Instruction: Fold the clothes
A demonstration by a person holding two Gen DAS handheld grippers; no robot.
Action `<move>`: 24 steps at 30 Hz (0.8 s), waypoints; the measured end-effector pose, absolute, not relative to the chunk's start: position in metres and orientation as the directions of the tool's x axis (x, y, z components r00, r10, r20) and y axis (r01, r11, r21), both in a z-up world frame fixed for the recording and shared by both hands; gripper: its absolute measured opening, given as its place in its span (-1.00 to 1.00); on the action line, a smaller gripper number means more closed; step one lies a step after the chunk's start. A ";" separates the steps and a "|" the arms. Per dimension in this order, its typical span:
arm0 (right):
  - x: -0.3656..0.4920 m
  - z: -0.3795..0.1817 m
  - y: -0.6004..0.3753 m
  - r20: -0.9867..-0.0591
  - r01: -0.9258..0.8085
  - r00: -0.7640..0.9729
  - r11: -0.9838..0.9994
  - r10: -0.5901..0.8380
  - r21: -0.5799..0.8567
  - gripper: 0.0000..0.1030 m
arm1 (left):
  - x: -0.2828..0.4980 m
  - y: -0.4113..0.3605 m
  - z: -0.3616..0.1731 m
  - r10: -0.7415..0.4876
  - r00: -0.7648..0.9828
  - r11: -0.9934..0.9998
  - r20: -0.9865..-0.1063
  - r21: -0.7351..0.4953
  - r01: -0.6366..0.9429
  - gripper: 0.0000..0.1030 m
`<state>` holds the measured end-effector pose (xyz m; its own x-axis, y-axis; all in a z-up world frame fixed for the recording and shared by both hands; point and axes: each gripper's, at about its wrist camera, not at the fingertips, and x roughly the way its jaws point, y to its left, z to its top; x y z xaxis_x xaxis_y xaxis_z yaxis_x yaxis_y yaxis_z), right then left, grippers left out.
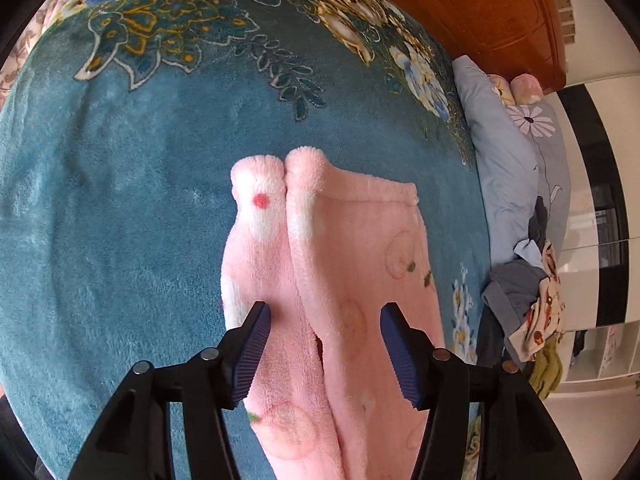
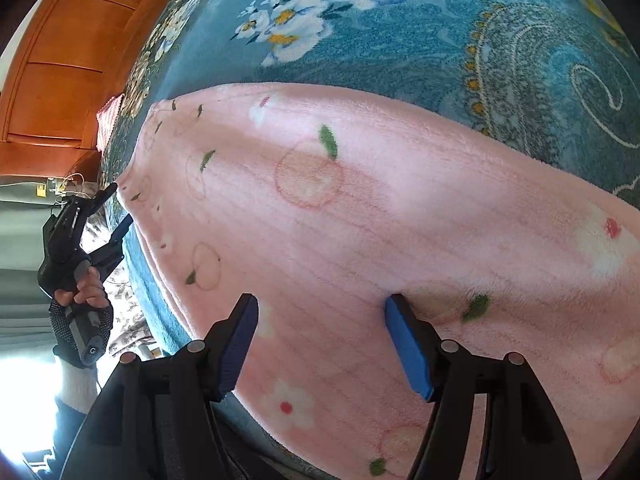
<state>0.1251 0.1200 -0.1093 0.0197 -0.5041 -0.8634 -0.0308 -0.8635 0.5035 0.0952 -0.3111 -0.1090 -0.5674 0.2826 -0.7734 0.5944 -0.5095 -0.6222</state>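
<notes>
Pink fleece trousers (image 1: pixel 340 264) with a flower and fruit print lie flat on a teal floral blanket (image 1: pixel 120 208). In the left wrist view the two legs lie side by side and run away from me. My left gripper (image 1: pixel 324 316) is open, its jaws on either side of the cloth near one end, gripping nothing. In the right wrist view the trousers (image 2: pixel 360 220) stretch across the frame. My right gripper (image 2: pixel 320 312) is open just above the cloth. The left gripper (image 2: pixel 116 212) also shows there at the far end of the garment, held in a gloved hand.
A wooden headboard (image 1: pixel 492 12) stands at the back. Pillows (image 1: pixel 512 152) and a heap of other clothes (image 1: pixel 528 304) lie along the blanket's right side. White cupboards (image 1: pixel 600 360) stand beyond the bed.
</notes>
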 end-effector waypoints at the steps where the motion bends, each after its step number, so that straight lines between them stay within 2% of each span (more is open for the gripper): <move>1: 0.125 -0.109 0.120 -0.863 -0.032 0.021 -0.863 -0.505 0.504 0.33 | 0.096 -0.310 -0.109 0.284 -0.577 -0.507 -0.766 -0.630 0.588 0.15; 4: 0.124 -0.110 0.118 -0.866 -0.027 0.026 -0.866 -0.499 0.499 0.33 | 0.093 -0.308 -0.105 0.274 -0.601 -0.508 -0.751 -0.644 0.573 -0.02; 8: 0.122 -0.111 0.114 -0.870 -0.011 0.036 -0.870 -0.492 0.492 0.33 | 0.078 -0.303 -0.099 0.226 -0.562 -0.590 -0.796 -0.571 0.571 -0.14; 11: 0.120 -0.113 0.113 -0.869 -0.014 0.043 -0.870 -0.492 0.492 0.33 | 0.070 -0.300 -0.100 0.207 -0.520 -0.627 -0.828 -0.521 0.579 -0.55; 12: 0.119 -0.113 0.113 -0.868 -0.020 0.045 -0.870 -0.494 0.494 0.33 | 0.069 -0.300 -0.101 0.203 -0.514 -0.632 -0.833 -0.513 0.581 -0.86; 17: 0.116 -0.115 0.112 -0.867 -0.029 0.052 -0.869 -0.495 0.494 0.33 | 0.075 -0.301 -0.087 0.195 -0.550 -0.636 -0.812 -0.532 0.559 -0.91; 22: 0.115 -0.113 0.115 -0.852 -0.040 0.054 -0.853 -0.521 0.520 0.33 | 0.087 -0.316 -0.045 0.277 -0.698 -0.550 -0.660 -0.705 0.448 -0.92; 24: 0.112 -0.112 0.118 -0.824 -0.075 0.053 -0.825 -0.564 0.560 0.33 | 0.089 -0.324 -0.043 0.245 -0.694 -0.581 -0.677 -0.675 0.454 -0.92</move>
<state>0.1117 0.1180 -0.1116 0.0532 -0.5641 -0.8240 -0.0753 -0.8251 0.5599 0.0893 -0.3237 -0.0429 -0.6939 0.2451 -0.6771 0.4537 -0.5813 -0.6754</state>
